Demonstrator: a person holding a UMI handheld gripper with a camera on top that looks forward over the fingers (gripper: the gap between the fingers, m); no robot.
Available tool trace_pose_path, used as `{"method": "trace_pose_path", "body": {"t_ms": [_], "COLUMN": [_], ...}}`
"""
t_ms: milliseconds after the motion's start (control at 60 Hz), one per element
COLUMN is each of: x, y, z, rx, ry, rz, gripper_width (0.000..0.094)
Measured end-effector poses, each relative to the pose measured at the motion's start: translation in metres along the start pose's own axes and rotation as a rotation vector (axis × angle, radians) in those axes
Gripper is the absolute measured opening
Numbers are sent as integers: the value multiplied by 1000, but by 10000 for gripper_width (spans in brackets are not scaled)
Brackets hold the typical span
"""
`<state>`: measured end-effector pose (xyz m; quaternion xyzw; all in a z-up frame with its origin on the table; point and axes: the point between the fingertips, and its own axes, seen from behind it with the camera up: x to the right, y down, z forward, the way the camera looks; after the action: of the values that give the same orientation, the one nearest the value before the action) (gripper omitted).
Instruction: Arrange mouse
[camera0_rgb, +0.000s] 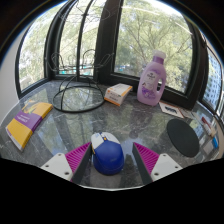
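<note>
A blue and white computer mouse (106, 153) lies on the marble table (100, 125), between my two fingers. My gripper (111, 159) is open: the pink pads (77, 157) stand apart on either side of the mouse, with a gap at each side. The mouse rests on the table by itself. A round black mouse pad (182, 137) lies on the table ahead and to the right of the fingers.
A purple detergent bottle (152, 81) stands at the back by the window. A small box (118, 94) lies left of it, beside a wire rack (76, 92). A yellow and purple packet (28, 123) lies far left. Papers (172, 110) lie at the right.
</note>
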<state>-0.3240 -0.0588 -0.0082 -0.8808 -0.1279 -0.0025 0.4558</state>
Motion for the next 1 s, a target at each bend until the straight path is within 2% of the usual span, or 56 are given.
{"method": "trace_pose_path", "body": {"t_ms": [67, 133, 233, 300, 467, 667, 750, 900, 1000], "x": [1, 0, -13, -12, -14, -7, -3, 44, 116], "y": [-6, -10, -7, -8, -7, -18, -55, -186, -252], "z": [9, 15, 18, 19, 21, 20, 3, -62, -97], "rx": [13, 17, -1, -3, -19, -40, 25, 292, 445], "ry": [-15, -38, -94, -90, -92, -119, -155, -211, -163], "rz": [-27, -33, 40, 62, 43, 129, 133, 192, 230], "gripper_width": [819, 752, 551, 529, 403, 351, 353, 350, 349]}}
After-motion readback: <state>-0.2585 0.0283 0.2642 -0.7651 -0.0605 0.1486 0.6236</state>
